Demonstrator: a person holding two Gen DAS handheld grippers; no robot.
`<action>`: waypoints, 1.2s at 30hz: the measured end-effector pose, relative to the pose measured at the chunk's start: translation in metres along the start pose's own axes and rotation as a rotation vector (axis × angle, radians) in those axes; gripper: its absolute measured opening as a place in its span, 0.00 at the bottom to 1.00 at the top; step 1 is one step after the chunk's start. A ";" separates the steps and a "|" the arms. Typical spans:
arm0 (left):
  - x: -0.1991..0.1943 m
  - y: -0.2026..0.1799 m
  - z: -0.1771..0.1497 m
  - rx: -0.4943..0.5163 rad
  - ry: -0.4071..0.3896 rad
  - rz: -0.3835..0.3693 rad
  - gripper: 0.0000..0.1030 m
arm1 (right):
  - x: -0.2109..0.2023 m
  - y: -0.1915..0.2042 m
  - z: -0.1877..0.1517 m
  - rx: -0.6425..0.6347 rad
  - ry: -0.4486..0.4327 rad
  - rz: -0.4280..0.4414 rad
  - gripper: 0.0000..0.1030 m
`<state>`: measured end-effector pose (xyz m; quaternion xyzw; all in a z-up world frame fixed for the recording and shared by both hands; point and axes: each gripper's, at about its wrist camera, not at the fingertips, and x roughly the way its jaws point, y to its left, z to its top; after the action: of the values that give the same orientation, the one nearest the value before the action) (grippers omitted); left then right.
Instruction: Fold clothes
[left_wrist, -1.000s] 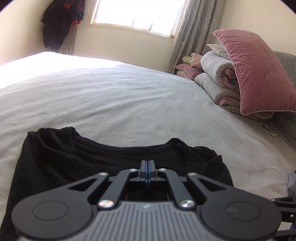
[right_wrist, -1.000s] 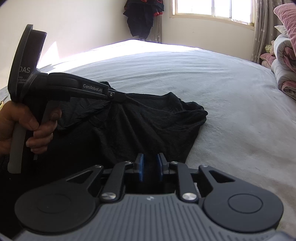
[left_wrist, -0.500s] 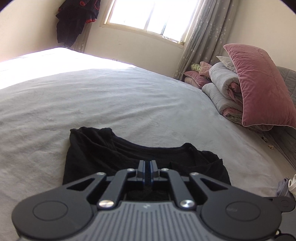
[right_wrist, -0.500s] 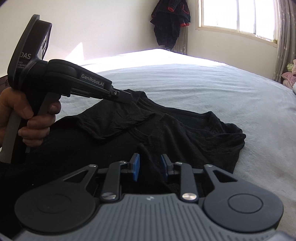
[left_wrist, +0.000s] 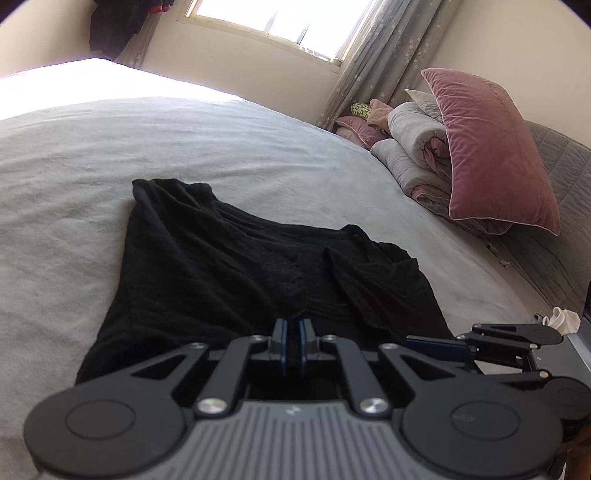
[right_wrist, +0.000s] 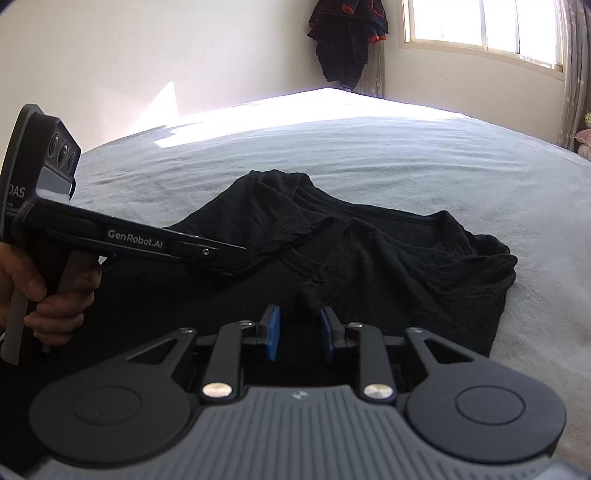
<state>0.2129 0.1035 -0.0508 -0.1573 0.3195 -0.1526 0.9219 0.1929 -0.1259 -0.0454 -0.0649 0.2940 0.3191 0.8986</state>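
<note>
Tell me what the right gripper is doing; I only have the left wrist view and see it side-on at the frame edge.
Observer: The right gripper is open, its blue pads apart and not clamped on anything.
Operator: How near is it to the cloth?
Observer: The folded-in sleeve hem of the black T-shirt lies just ahead of its pads.
Operator: And how does my left gripper look from that side?
Observer: The left gripper is low over the shirt, its tip at the edge of the other sleeve, and it looks pinched on that fabric.
</note>
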 end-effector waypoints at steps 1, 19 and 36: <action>-0.003 -0.001 -0.002 -0.004 0.001 0.016 0.05 | -0.003 -0.001 0.000 0.003 0.000 -0.024 0.32; -0.118 -0.007 -0.061 -0.021 0.084 0.072 0.09 | -0.102 0.042 -0.046 0.200 0.099 -0.188 0.36; -0.227 -0.006 -0.145 0.005 0.206 0.105 0.09 | -0.185 0.112 -0.107 0.200 0.217 -0.288 0.36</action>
<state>-0.0507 0.1572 -0.0341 -0.1216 0.4198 -0.1201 0.8914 -0.0431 -0.1690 -0.0196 -0.0510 0.4071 0.1477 0.8999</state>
